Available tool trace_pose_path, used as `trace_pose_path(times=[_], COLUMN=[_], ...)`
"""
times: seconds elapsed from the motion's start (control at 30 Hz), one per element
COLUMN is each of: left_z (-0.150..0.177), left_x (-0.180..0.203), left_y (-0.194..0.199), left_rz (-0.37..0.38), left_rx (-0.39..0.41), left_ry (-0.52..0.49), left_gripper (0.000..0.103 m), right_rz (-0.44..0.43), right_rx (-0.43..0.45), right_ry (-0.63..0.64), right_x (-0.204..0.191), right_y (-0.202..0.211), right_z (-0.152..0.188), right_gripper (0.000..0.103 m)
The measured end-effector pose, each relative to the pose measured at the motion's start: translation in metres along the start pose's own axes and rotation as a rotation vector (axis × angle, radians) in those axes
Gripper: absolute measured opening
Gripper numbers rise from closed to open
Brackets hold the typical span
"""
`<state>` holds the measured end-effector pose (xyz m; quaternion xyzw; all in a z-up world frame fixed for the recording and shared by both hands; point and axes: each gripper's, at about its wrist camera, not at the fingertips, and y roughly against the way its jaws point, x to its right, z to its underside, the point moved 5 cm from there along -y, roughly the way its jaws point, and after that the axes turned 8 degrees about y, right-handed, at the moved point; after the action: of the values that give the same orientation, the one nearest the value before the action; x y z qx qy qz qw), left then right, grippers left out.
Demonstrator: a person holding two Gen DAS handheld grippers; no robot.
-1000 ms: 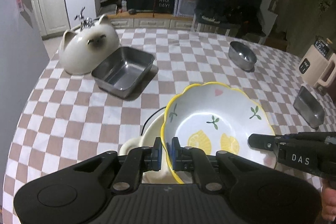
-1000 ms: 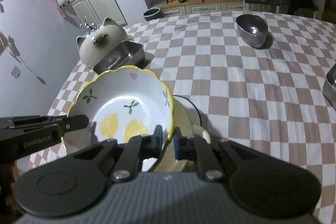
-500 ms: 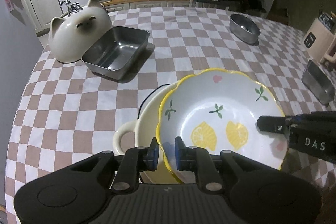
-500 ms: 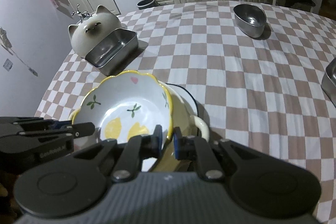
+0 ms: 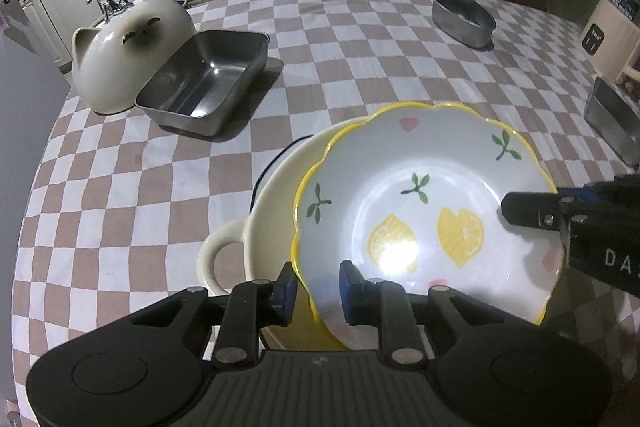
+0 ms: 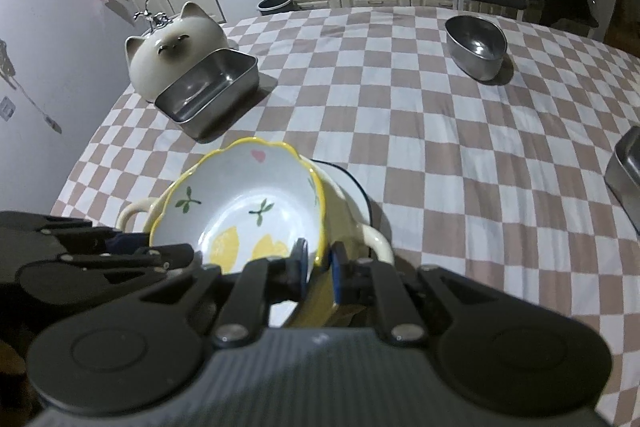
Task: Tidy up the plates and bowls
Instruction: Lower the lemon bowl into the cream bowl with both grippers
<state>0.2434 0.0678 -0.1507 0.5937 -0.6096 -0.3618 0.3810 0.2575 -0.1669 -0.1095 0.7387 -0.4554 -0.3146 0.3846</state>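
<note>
Two dishes nested: lemon bowl [image 5: 424, 211] in cream handled pot [image 5: 256, 223], on checkered table [image 5: 360, 67] | left gripper [image 5: 318, 287] jaws opening, astride bowl rim, pads apart from it | right gripper [image 6: 318, 269] clamped on opposite rim, apparently | steel tray [image 5: 208, 79] beside cat-shaped dish [image 5: 124, 51], well apart.

You have two ceramic bowls [image 5: 424, 203] stacked together, one cat-shaped dish [image 5: 128, 55], two rectangular steel trays [image 5: 208, 83], one oval steel bowl [image 5: 462, 13], one kettle [image 5: 612, 31], and two grippers [image 5: 318, 287].
</note>
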Motion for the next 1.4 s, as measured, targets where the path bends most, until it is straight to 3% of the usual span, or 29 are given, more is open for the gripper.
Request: trace_pose_path(times=[0.57, 1.4], left_z=[0.000, -0.001], left_x=[0.001, -0.006], left_y=[-0.005, 0.003], left_rz=[-0.014, -0.013], left_rx=[-0.014, -0.011], left_ry=[-0.057, -0.030], left_gripper=[0.025, 0.025], right_rz=[0.016, -0.028], right_rx=[-0.009, -0.104], right_ry=[0.042, -0.053], right_x=[0.001, 0.006], right_y=[-0.003, -0.023], right_z=[0.001, 0.006], right_gripper=[0.014, 0.011])
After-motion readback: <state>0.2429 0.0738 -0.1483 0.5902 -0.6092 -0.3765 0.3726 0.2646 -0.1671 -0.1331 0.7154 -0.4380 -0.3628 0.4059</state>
